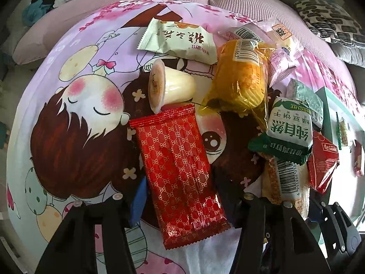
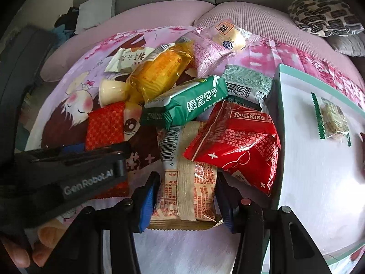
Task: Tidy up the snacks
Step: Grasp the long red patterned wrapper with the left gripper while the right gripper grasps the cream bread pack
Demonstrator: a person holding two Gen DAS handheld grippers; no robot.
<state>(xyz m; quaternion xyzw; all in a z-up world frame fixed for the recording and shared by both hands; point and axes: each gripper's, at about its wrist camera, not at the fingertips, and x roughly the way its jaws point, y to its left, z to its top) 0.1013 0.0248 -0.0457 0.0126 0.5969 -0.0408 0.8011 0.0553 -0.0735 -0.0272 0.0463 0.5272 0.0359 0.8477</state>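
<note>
A pile of snacks lies on a pink cartoon cloth [image 1: 75, 123]. My left gripper [image 1: 180, 203] is open, its fingers either side of a long red patterned packet [image 1: 178, 178]. My right gripper [image 2: 186, 198] has its jaws around a beige barcode packet [image 2: 186, 182], blue pads touching its sides. Next to it lie a red Kiss packet [image 2: 241, 146], a green biscuit pack [image 2: 189, 105], a yellow cake pack [image 2: 159, 75] and a pudding cup [image 1: 171, 84]. A white box [image 2: 319, 173] at the right holds a small wrapped snack [image 2: 334, 121].
A white packet [image 1: 180, 38] and pink packets [image 2: 216, 43] lie at the pile's far side. Pink sofa cushions [image 2: 262, 20] and a black-and-white pillow [image 2: 324, 13] sit behind. The left gripper's body [image 2: 68, 178] crosses the right wrist view at lower left.
</note>
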